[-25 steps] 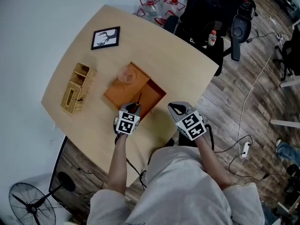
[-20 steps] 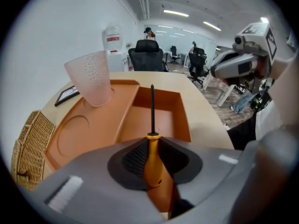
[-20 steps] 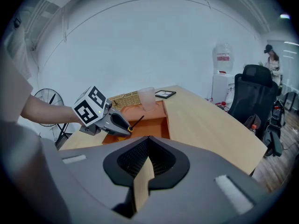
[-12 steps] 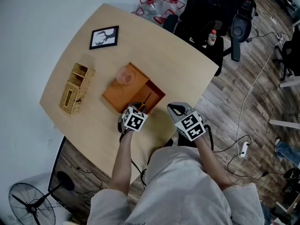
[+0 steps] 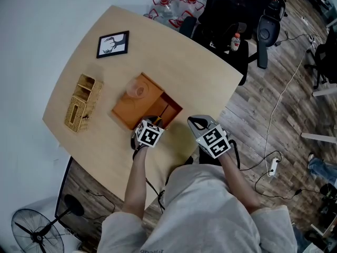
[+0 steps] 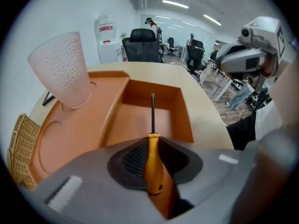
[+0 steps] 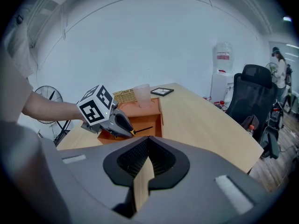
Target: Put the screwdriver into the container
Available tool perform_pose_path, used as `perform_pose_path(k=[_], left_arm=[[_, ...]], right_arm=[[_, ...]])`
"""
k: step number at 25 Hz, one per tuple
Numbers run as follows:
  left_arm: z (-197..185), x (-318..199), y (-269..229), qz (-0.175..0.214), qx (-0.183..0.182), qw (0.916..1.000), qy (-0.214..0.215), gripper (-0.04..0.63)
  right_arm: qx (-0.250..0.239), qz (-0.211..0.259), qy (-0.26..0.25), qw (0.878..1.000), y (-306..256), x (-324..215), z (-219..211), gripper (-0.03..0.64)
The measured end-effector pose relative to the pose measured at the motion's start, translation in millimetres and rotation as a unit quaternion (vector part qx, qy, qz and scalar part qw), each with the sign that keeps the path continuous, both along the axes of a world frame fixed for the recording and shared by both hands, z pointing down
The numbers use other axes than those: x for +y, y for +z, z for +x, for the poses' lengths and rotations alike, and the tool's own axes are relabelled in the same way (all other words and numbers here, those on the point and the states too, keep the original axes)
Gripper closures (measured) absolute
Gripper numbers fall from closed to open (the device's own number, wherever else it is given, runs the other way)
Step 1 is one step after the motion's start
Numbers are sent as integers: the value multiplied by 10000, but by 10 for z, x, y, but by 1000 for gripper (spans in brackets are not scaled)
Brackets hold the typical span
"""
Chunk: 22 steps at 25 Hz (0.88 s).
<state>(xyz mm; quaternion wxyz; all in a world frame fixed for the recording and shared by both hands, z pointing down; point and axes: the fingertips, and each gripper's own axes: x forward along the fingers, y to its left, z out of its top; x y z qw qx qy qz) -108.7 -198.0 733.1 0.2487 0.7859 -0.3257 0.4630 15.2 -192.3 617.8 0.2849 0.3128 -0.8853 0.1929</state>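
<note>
My left gripper (image 5: 156, 122) is shut on the orange handle of the screwdriver (image 6: 153, 164). Its thin black shaft (image 5: 165, 112) points forward over the deep right compartment of the orange container (image 5: 128, 113), just past the near wall (image 6: 140, 139). In the right gripper view the left gripper (image 7: 127, 129) hangs at the container's (image 7: 140, 119) near edge with the shaft sticking out over it. My right gripper (image 5: 199, 123) hovers off to the right above the bare table, with its jaws (image 7: 147, 149) shut and nothing held between them.
A clear dimpled cup (image 5: 138, 90) stands on the container's flat left half (image 6: 70, 134). A wicker box (image 5: 80, 103) and a framed picture (image 5: 112, 44) lie farther left. A black office chair (image 5: 231, 15) and water bottles (image 5: 169, 8) stand beyond the far table edge.
The left gripper has shifted a little to the right, and the screwdriver shaft has swung over the container's deep compartment. The right gripper has stayed in place.
</note>
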Motion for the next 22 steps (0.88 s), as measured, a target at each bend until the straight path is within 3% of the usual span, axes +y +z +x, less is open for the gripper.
perform_pose_path(k=[22], left_arm=[[101, -19, 140, -175, -145, 9997, 103, 463]], right_arm=[[-8, -117, 26, 9999, 83, 18, 57, 615]])
